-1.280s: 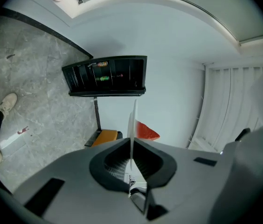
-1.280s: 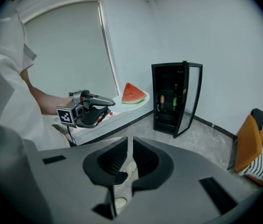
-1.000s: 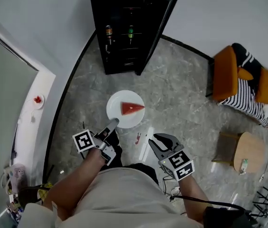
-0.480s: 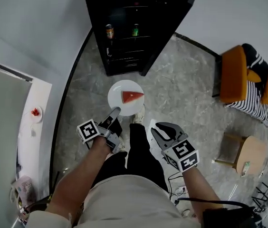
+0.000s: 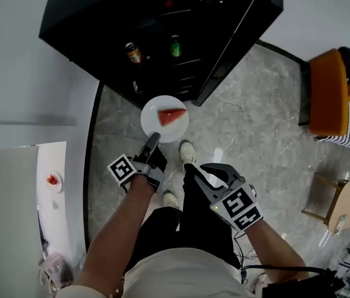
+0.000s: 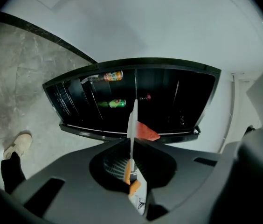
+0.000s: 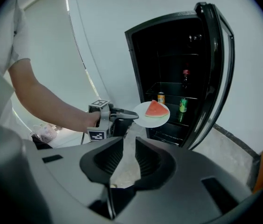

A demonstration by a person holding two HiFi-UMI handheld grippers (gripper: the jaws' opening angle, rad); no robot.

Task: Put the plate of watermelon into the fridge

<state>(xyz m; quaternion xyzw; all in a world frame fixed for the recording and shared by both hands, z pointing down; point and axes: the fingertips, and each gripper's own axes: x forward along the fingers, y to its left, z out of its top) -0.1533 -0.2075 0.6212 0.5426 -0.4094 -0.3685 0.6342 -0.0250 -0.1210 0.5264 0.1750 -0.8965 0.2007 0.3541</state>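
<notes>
Left gripper [image 5: 152,141] clamped on the plate [image 5: 156,128] rim, I hold the watermelon [image 5: 172,115] before the open fridge [image 5: 162,23]; right gripper [image 5: 203,169] empty, jaws apart.

Room bright overall, soft even light, no hard shadows, just faint shade on floor [image 5: 255,123] round feet, slight sheen on stone. Fridge [image 5: 162,36] interior super dark, shelves barely readable, only cans [image 5: 133,53] catch light. White plate [image 6: 131,120] pops against that black. Both gripper views heavy fisheye: black corners, straight lines bowed. Bodies of left hand-held gripper [image 6: 131,150] and right hand-held gripper [image 7: 126,157] sit right at lens, soft and mushy. Green tint creeping in at one frame edge each. Head view fairly sharp.
</notes>
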